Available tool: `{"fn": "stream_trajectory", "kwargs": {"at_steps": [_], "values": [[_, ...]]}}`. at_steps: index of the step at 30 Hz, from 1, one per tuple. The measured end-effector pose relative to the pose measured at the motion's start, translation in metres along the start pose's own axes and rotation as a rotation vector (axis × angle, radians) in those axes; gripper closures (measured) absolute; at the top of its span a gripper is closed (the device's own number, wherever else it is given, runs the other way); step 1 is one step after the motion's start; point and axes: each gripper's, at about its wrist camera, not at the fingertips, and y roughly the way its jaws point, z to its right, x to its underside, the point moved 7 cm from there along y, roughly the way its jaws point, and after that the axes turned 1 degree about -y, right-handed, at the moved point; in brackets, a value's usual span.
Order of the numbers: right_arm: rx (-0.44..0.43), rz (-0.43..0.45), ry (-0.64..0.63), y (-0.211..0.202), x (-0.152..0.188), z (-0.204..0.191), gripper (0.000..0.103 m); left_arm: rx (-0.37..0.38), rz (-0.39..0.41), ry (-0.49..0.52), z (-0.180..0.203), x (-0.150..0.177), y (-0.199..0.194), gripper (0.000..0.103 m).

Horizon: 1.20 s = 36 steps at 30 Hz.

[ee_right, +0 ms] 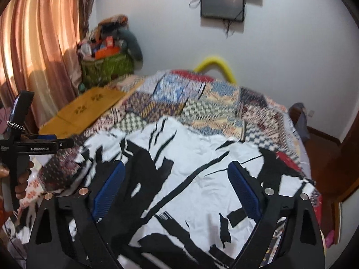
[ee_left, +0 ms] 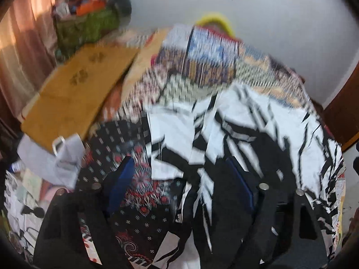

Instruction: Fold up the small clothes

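A white garment with black streaks [ee_right: 193, 179] lies spread on the patchwork bedspread [ee_right: 213, 103]. It also shows in the blurred left wrist view [ee_left: 258, 134]. My right gripper [ee_right: 177, 179] is open and empty, hovering over the garment's middle. My left gripper [ee_left: 181, 179] is open and empty, over the garment's left edge and a dark cloth with red and white flowers [ee_left: 134, 190]. The left gripper's body [ee_right: 33, 143] shows at the left edge of the right wrist view, held in a hand.
A yellow-brown mat [ee_right: 85, 109] lies at the bed's far left. A green basket of items [ee_right: 105, 65] stands by the curtain [ee_right: 38, 44]. A yellow curved thing [ee_right: 215, 62] sits behind the bed. A pale folded cloth [ee_left: 65, 163] lies left.
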Motion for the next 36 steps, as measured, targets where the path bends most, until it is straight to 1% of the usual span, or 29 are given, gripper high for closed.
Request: {"fn": "stream_trajectory", "kwargs": {"at_steps": [3, 4, 5, 7, 8, 9, 11, 12, 14, 15, 17, 19, 20, 21, 23, 25, 26, 27, 28, 29, 31, 32, 33, 34, 36], "values": [[-0.020, -0.082, -0.015, 0.027, 0.007, 0.004, 0.026, 0.047, -0.100, -0.034, -0.006, 0.013, 0.024, 0.023], [-0.027, -0.106, -0.023, 0.035, 0.009, 0.006, 0.031, 0.065, -0.117, -0.056, -0.006, 0.016, 0.030, 0.024], [-0.033, -0.128, -0.032, 0.043, 0.012, 0.007, 0.034, 0.082, -0.145, -0.074, -0.008, 0.021, 0.038, 0.025], [-0.046, -0.171, -0.045, 0.058, 0.019, 0.008, 0.035, 0.116, -0.186, -0.105, -0.008, 0.026, 0.046, 0.027], [-0.056, -0.188, -0.051, 0.064, 0.022, 0.009, 0.039, 0.143, -0.205, -0.122, -0.007, 0.029, 0.049, 0.028], [-0.061, -0.204, -0.059, 0.070, 0.025, 0.010, 0.041, 0.167, -0.218, -0.135, -0.006, 0.030, 0.052, 0.030], [-0.070, -0.232, -0.074, 0.079, 0.031, 0.010, 0.046, 0.225, -0.249, -0.173, -0.004, 0.033, 0.058, 0.031], [-0.076, -0.248, -0.077, 0.084, 0.034, 0.011, 0.048, 0.248, -0.263, -0.194, -0.003, 0.033, 0.062, 0.033], [-0.104, -0.280, -0.066, 0.091, 0.040, 0.013, 0.057, 0.279, -0.289, -0.228, -0.002, 0.033, 0.071, 0.040], [-0.121, -0.300, -0.054, 0.096, 0.043, 0.013, 0.058, 0.284, -0.297, -0.241, -0.002, 0.032, 0.075, 0.043], [-0.139, -0.325, -0.041, 0.101, 0.049, 0.014, 0.058, 0.294, -0.281, -0.254, -0.003, 0.025, 0.080, 0.044], [-0.149, -0.345, -0.034, 0.106, 0.055, 0.016, 0.059, 0.283, -0.258, -0.256, -0.005, 0.017, 0.083, 0.045], [-0.156, -0.357, -0.027, 0.108, 0.058, 0.017, 0.059, 0.276, -0.248, -0.272, -0.007, 0.010, 0.086, 0.046], [-0.162, -0.365, -0.020, 0.109, 0.060, 0.018, 0.060, 0.276, -0.239, -0.283, -0.009, 0.008, 0.087, 0.049], [-0.171, -0.365, -0.014, 0.110, 0.062, 0.019, 0.060, 0.255, -0.217, -0.294, -0.015, -0.001, 0.091, 0.058], [-0.179, -0.364, -0.010, 0.110, 0.062, 0.020, 0.060, 0.237, -0.194, -0.294, -0.019, -0.008, 0.095, 0.073], [-0.180, -0.364, -0.010, 0.110, 0.062, 0.020, 0.060, 0.238, -0.191, -0.291, -0.020, -0.009, 0.097, 0.078], [-0.181, -0.364, -0.010, 0.110, 0.062, 0.019, 0.060, 0.232, -0.188, -0.286, -0.020, -0.011, 0.098, 0.087], [-0.182, -0.363, -0.010, 0.110, 0.062, 0.020, 0.060, 0.213, -0.178, -0.278, -0.021, -0.014, 0.099, 0.089], [-0.184, -0.364, -0.011, 0.111, 0.062, 0.020, 0.060, 0.185, -0.149, -0.266, -0.022, -0.019, 0.096, 0.089], [-0.188, -0.362, -0.010, 0.112, 0.063, 0.021, 0.060, 0.120, -0.039, -0.235, -0.026, -0.033, 0.083, 0.089], [-0.189, -0.361, -0.008, 0.111, 0.064, 0.021, 0.060, 0.101, -0.008, -0.215, -0.026, -0.039, 0.079, 0.091], [-0.191, -0.360, -0.006, 0.111, 0.065, 0.021, 0.060, 0.098, 0.012, -0.190, -0.024, -0.043, 0.074, 0.097], [-0.193, -0.360, -0.004, 0.111, 0.065, 0.021, 0.060, 0.103, 0.016, -0.165, -0.020, -0.047, 0.071, 0.099], [-0.193, -0.361, 0.001, 0.112, 0.065, 0.021, 0.060, 0.103, 0.023, -0.133, -0.013, -0.053, 0.066, 0.100]]}}
